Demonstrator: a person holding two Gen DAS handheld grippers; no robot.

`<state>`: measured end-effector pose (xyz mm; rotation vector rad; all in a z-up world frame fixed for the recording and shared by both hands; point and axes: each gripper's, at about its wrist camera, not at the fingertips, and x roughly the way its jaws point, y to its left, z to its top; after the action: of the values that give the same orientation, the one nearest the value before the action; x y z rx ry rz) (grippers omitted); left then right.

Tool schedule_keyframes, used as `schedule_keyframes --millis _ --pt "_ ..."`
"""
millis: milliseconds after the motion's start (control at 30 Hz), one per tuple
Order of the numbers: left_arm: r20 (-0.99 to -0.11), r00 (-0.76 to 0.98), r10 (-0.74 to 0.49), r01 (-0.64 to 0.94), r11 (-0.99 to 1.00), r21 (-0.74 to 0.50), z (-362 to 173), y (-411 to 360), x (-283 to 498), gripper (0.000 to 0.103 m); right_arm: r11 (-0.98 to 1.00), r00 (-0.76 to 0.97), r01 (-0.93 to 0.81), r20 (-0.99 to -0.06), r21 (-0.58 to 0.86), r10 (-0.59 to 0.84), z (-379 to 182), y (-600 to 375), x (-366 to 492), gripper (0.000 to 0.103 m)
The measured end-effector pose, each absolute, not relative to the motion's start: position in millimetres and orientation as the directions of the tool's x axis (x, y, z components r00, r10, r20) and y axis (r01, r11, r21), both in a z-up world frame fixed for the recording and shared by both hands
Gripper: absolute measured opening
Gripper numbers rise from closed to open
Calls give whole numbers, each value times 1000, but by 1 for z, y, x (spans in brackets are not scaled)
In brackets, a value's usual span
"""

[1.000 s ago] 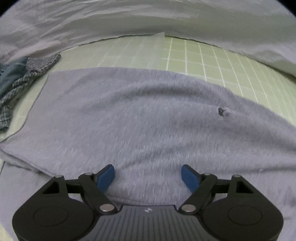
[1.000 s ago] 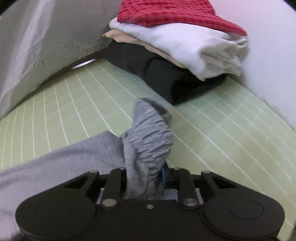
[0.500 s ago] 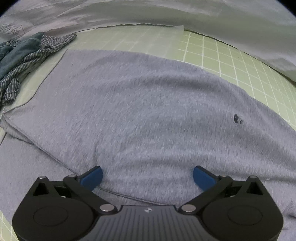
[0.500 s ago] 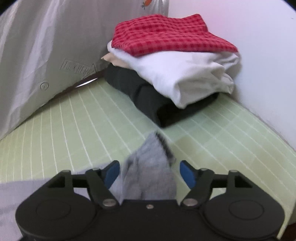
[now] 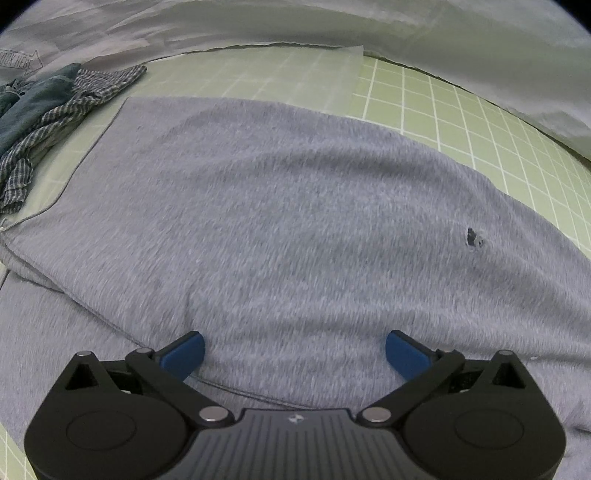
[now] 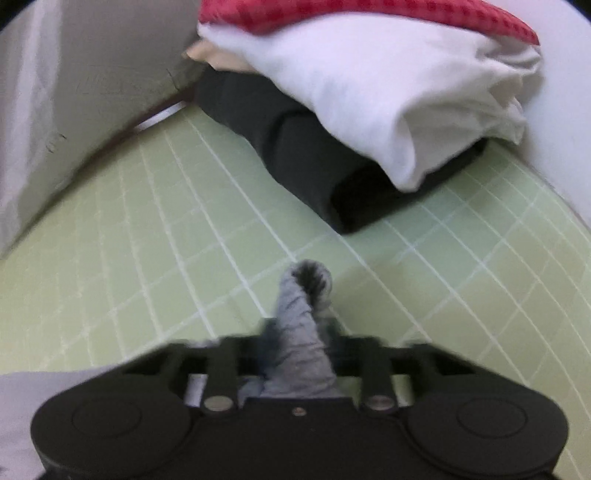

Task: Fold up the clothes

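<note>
A grey knit garment lies spread flat on the green grid mat, one layer folded over another, with a small dark hole at the right. My left gripper is wide open just above the cloth and holds nothing. In the right wrist view, my right gripper is shut on a bunched grey sleeve end that sticks up between the fingers above the mat. The view is blurred.
A crumpled checked shirt and denim lie at the mat's far left. Grey sheeting borders the back. A stack of folded clothes, black, white and red, stands ahead of the right gripper against a white wall.
My right gripper opened half a second ago and is shut on the sleeve end again, closer to the folded stack. My left gripper opened wider and pulled back over the cloth.
</note>
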<state>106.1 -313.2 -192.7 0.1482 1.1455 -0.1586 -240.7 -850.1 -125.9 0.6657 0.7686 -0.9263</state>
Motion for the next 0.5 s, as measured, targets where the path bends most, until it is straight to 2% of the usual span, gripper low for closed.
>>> schedule_keyframes --millis 100,167,400,500 --pt "-915 401 -53 207 978 34 -193 -312 107 103 433 495 856 -688 283 -530 -103 -846 -254 14" --pt "-908 414 -61 197 980 24 -186 -305 114 103 356 514 857 -643 372 -567 -96 -850 -268 13" --pt "-861 500 -91 130 991 -29 -149 -266 150 101 392 431 890 -716 235 -549 -109 -844 -257 13" --pt "-835 549 -28 79 997 18 -140 -234 189 100 371 412 899 -738 234 -534 -111 -848 -253 14"
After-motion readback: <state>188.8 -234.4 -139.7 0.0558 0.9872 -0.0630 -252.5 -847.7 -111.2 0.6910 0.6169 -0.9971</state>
